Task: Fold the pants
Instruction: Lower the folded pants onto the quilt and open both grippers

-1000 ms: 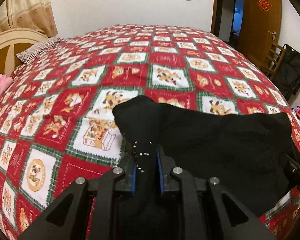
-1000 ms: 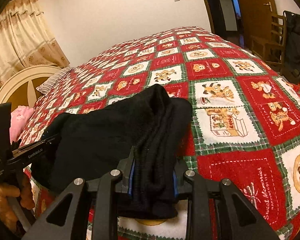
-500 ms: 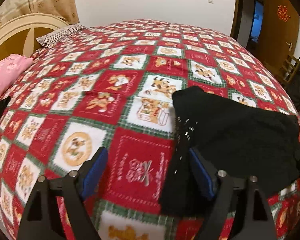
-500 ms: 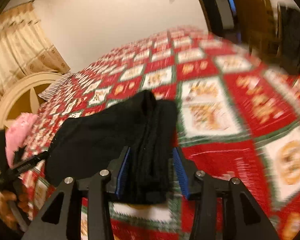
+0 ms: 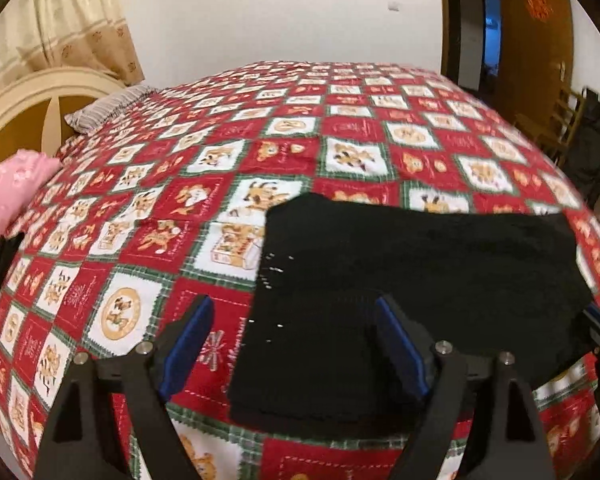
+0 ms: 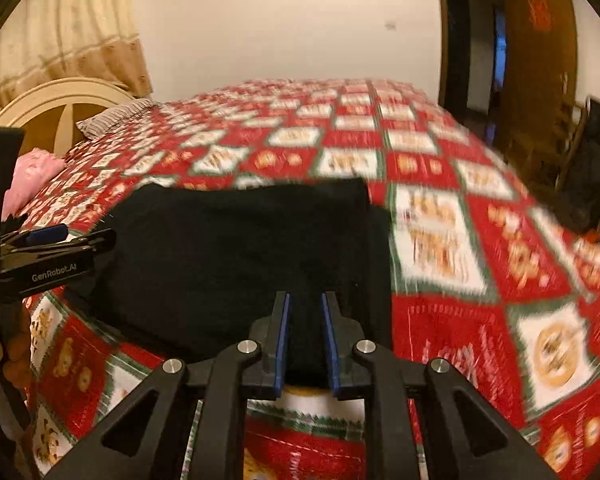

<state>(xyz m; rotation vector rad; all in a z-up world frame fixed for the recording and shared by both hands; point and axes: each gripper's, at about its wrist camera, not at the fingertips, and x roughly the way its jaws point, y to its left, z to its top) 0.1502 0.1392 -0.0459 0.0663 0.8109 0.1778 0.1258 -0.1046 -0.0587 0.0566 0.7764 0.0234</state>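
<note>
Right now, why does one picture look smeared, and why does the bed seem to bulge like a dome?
Right wrist view: motion blur smears the quilt squares, worst at the right; the black pants and right gripper stay fairly crisp. Left wrist view: sharper, only mildly soft. Both views: the fisheye lens bows the bed and darkens the corners; warm indoor light, no glare.

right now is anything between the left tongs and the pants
Nothing visible. The left tongs are wide open right over the near edge of the black pants, which lie flat on the quilt. The right tongs sit over the other end, slightly open, with only the pants' fabric under them.
</note>
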